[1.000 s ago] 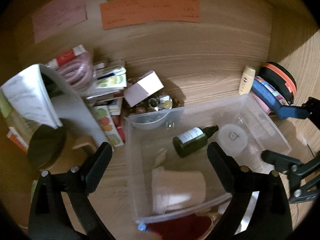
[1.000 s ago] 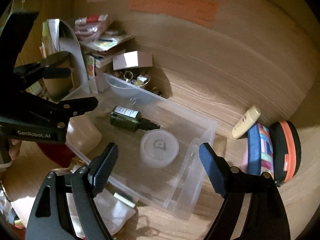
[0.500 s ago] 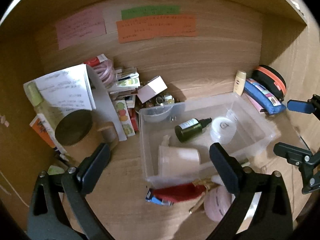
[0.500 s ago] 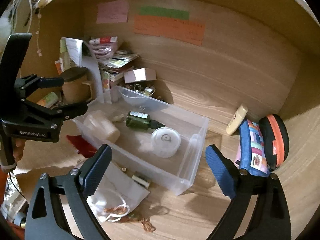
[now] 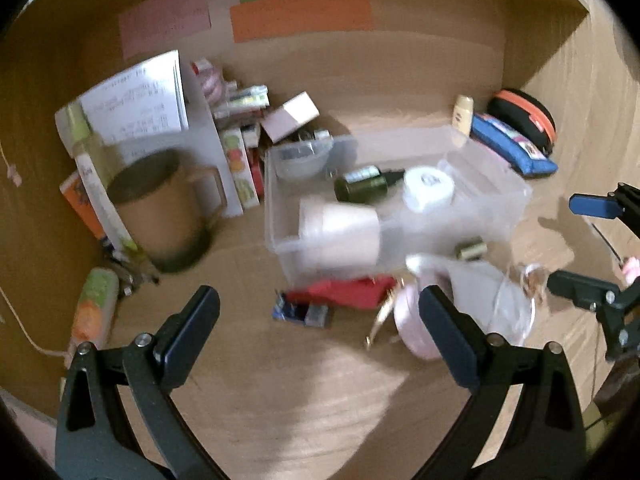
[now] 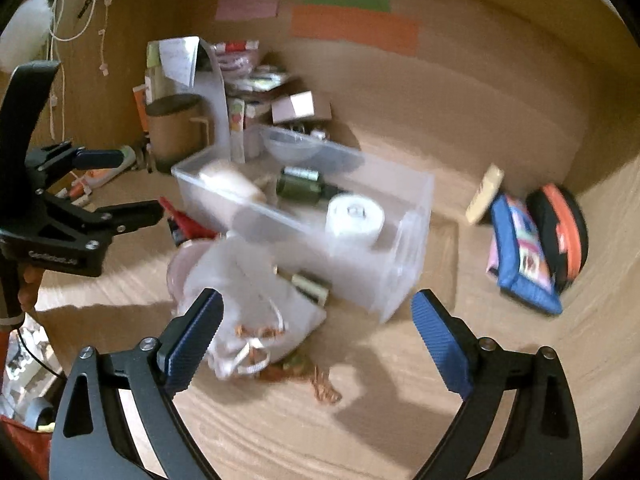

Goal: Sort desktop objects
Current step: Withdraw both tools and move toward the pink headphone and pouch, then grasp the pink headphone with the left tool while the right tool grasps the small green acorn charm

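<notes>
A clear plastic bin [image 5: 516, 196] [image 6: 416, 216] sits mid-desk. It holds a dark green bottle [image 5: 362, 184] [image 6: 300, 184], a white round jar [image 5: 428, 190] [image 6: 354, 218], a pale cup on its side [image 5: 340, 228] and a small clear bowl [image 5: 298, 160]. My left gripper [image 5: 318, 324] is open and empty, held above the desk in front of the bin. My right gripper [image 6: 316, 332] is open and empty, above a white drawstring pouch [image 6: 256, 316] in front of the bin. Both views are blurred.
A brown mug [image 5: 160, 208], papers and small boxes crowd the back left. A red item [image 5: 344, 292], a pink round lid [image 5: 412, 328] and a small gold-capped vial [image 6: 310, 286] lie before the bin. A blue pouch [image 6: 520, 256], orange-black case [image 6: 560, 232] and cream tube [image 6: 484, 194] lie right.
Both grippers have pulled back and up from over the bin. More of the near desk, the pouch and the mug have come into view. The bin's contents are as before.
</notes>
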Available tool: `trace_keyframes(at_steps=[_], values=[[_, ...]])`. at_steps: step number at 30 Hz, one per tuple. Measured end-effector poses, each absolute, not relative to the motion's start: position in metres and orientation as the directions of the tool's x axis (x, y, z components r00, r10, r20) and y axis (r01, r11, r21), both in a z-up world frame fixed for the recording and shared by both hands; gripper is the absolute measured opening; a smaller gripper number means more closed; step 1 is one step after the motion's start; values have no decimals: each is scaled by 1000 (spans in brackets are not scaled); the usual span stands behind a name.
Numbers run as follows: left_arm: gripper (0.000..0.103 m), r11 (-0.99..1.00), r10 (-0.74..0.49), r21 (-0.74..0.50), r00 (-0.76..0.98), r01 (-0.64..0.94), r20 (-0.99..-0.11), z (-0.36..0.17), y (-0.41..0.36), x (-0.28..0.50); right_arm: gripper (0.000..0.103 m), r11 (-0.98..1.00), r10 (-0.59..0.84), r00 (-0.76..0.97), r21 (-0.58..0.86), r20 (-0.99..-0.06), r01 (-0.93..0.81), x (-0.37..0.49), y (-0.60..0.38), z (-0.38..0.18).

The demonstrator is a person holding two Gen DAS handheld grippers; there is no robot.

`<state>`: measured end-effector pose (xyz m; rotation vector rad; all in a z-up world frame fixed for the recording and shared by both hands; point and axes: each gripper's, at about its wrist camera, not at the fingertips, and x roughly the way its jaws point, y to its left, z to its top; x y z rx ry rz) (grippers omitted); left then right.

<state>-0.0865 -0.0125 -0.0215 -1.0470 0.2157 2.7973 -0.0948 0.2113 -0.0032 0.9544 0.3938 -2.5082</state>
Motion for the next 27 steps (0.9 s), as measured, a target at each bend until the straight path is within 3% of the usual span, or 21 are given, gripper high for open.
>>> trace_keyframes(at_steps=[10, 13, 18, 22, 24, 27], values=[[101, -975, 189, -61, -646, -215, -739, -53, -8, -83, 93, -893, -284, -634, -43, -720, 449, -91, 250, -37], [101, -968, 232, -117, -621, -222, -749, -56, -5, -85, 83, -886, -295, -611, -29, -734, 462, -94, 255, -45], [101, -970, 226, -112, -637, -214, -737, -55, 4, -83, 50, -855, -331, -552, -5, -766, 519, -101, 254, -60], [98, -973, 206, -81, -651, -218, -730, -55, 13, -81, 41, -828, -360, -526, 4, -771, 560, -105, 246, -67], [88, -970, 213, -80, -644, -229, -735, -56, 17, -83, 40, -816, -371, -521, 2, -769, 578, -107, 242, -67], [81, -968, 218, -83, -635, -235, -741, -57, 21, -84, 40, -791, -388, -504, -2, -771, 612, -109, 234, -68]])
